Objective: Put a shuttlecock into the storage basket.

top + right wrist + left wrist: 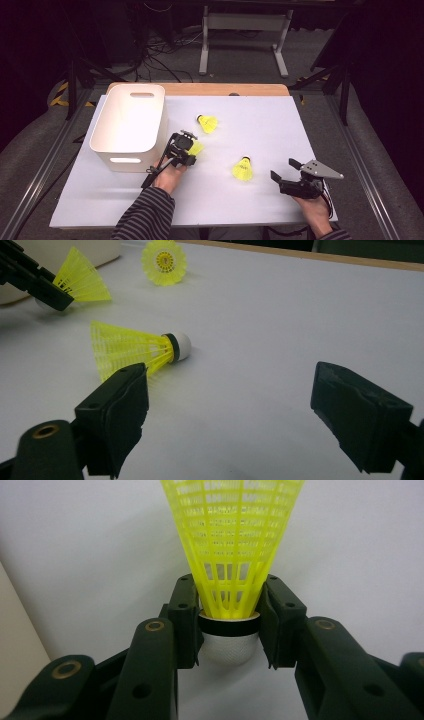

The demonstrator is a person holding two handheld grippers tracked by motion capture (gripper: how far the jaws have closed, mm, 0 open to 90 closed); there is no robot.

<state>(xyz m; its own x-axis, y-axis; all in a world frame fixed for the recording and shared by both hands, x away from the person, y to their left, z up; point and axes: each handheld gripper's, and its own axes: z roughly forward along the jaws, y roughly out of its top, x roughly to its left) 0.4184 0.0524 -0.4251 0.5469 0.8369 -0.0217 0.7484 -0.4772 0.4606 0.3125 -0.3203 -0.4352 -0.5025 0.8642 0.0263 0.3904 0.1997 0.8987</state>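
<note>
A: Report the left tongs point(229, 625).

B: Clenched on a yellow shuttlecock point(231, 545). The flat black pads press both sides of its neck, at the black band above the white, finely dimpled rounded cork. The skirt is a moulded plastic lattice, cone-shaped, flaring away from the jaws. In the high view the held shuttlecock point(195, 147) sits just beside the white bin point(129, 125), over the table point(260, 200).

A: Describe the bin.

B: Smooth matte plastic, rectangular, rounded corners, slot handles in its end walls.

A: Right tongs point(230, 405)?

B: Released. The jaws stand wide apart with bare table between them; the pads look soft and matte.

A: Other items?

B: A second shuttlecock point(132, 350) lies on its side near the right tongs, cork pointing right. A third shuttlecock point(164, 261) lies farther off, open skirt facing the camera. The table surface is smooth, pale and matte, with a wooden strip point(210, 89) at the far edge.
</note>
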